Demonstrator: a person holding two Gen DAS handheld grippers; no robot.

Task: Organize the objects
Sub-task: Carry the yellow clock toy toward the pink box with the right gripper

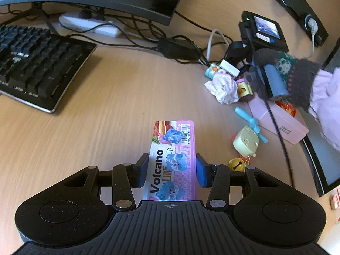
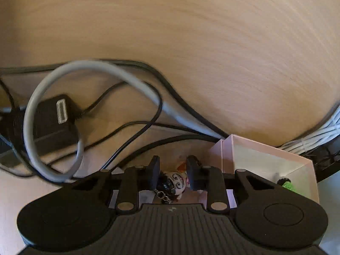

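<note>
While the left gripper (image 1: 172, 170) clasps a pink pack (image 1: 172, 159) marked "Volcano" between its blue pads, holding it over the desk (image 1: 106, 116), the right gripper (image 2: 173, 175) is clenched on a small doll-head charm (image 2: 175, 183) with a chain. Just right of the pack lie a yellow toy (image 1: 246, 141), a bell (image 1: 236, 164) and a pink box (image 1: 282, 123); a keyboard (image 1: 38, 63) sits well apart. Beside the charm stands the open box (image 2: 265, 148), with cables (image 2: 106, 89) beyond.

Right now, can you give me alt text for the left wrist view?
The left hand-held gripper straddles a pink snack packet printed "Volcano", lying on a wooden desk. A keyboard sits far left; a crumpled tissue, small toys and a pink box cluster at right.
</note>
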